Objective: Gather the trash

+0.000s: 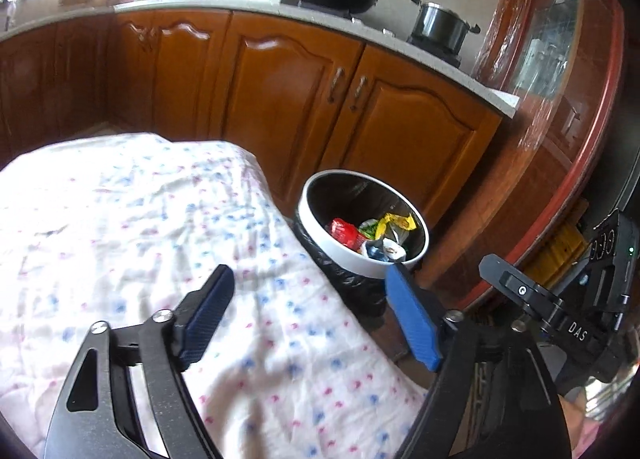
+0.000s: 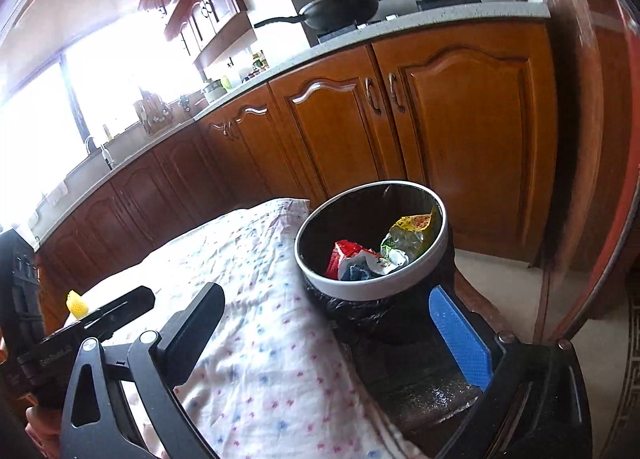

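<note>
Beside the table, upright trash bin (image 1: 365, 215) mouth faces up; both tongs (image 1: 310, 295) (image 2: 328, 313) gape empty

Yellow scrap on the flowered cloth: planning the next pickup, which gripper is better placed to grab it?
Left, probably. In the right wrist view the yellow scrap lies right beside the left gripper, while the right gripper sits across the cloth by the trash bin. Both are open and empty.

Far wooden cabinets (image 2: 460, 131) under a pale countertop (image 2: 440, 19), a glaring window (image 2: 60, 107) left, perhaps a sink (image 2: 86, 169) below it.
</note>
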